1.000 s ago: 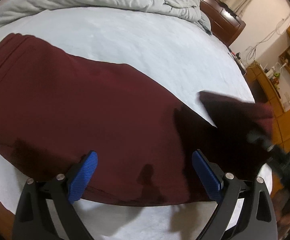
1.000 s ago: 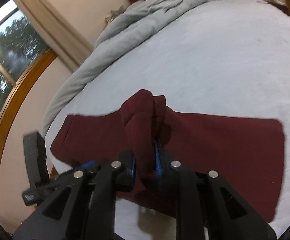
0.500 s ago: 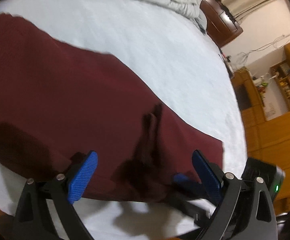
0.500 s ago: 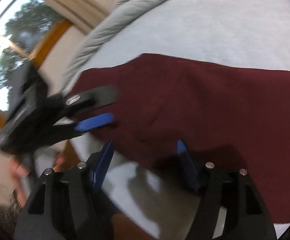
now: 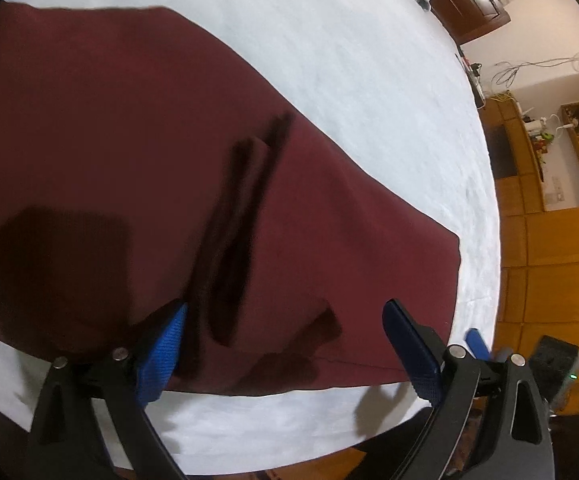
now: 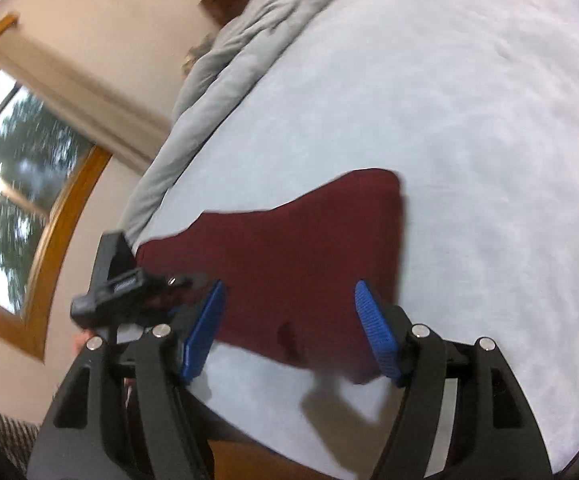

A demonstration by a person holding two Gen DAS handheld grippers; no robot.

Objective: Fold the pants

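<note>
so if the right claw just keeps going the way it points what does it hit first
Most likely the maroon pants lying flat on the bed. The right claw is open and empty, angled down at the cloth; how far off is unclear.

Matt maroon cloth pants [image 5: 137, 152] lie on a fuzzy white sheet [image 5: 369, 80].

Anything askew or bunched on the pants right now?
Nothing stands out. The pants lie flat on the bed sheet; the dark streaks across them are only gripper shadows. No wrinkles or bunching visible.
</note>
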